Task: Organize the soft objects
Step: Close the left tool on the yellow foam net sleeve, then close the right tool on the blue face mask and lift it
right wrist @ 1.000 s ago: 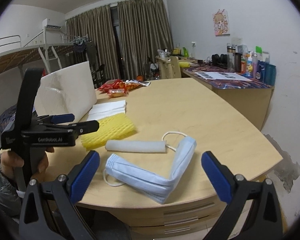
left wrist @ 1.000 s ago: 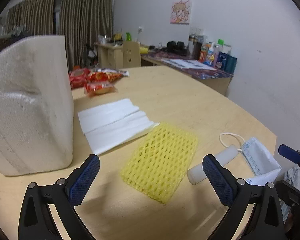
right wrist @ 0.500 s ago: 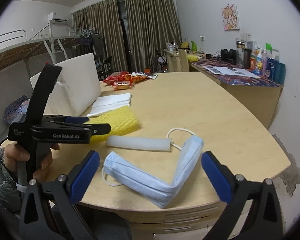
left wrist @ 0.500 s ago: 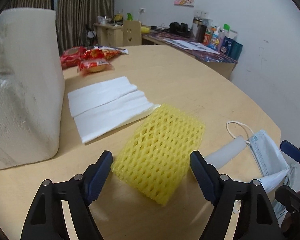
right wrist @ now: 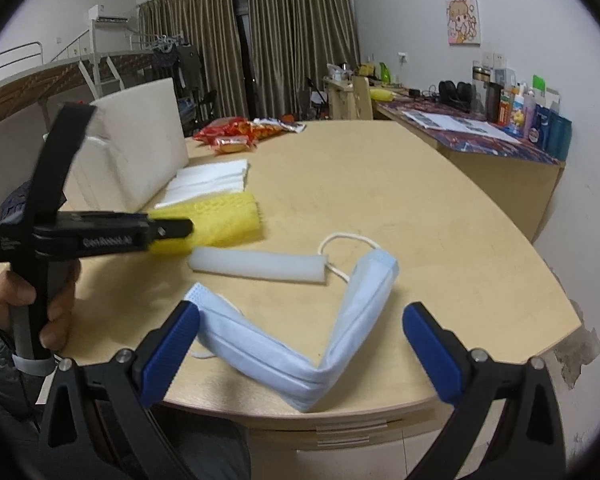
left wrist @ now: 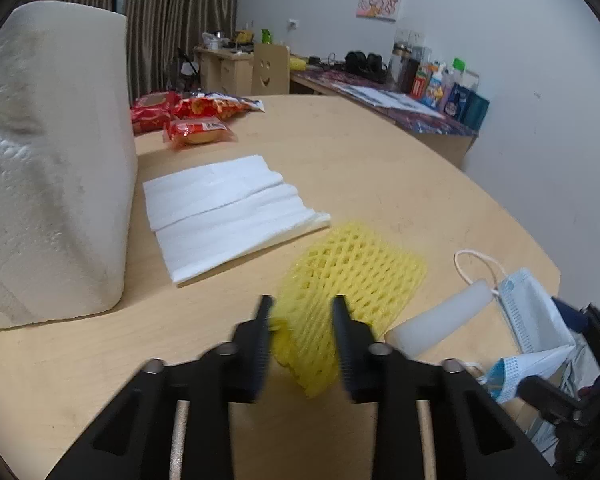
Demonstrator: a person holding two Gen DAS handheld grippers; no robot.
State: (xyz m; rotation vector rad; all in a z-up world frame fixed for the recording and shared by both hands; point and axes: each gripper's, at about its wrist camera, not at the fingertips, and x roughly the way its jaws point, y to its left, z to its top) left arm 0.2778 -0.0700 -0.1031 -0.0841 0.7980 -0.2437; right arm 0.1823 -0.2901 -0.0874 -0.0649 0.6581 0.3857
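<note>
L gripper [left wrist: 302,334] pinched on near edge of yellow foam mesh sleeve [left wrist: 352,280] (squashes easily), prob. to lift it; R gripper [right wrist: 300,346] wide open, empty, over blue pleated face mask [right wrist: 300,344].

The left gripper [right wrist: 172,233] body bears blurred white lettering, seemingly "GenRobot.AI".

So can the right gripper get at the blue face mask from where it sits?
Probably yes: the right gripper is open with the face mask lying between its jaws, nothing over it; only an ear loop touches the white foam tube.
</note>
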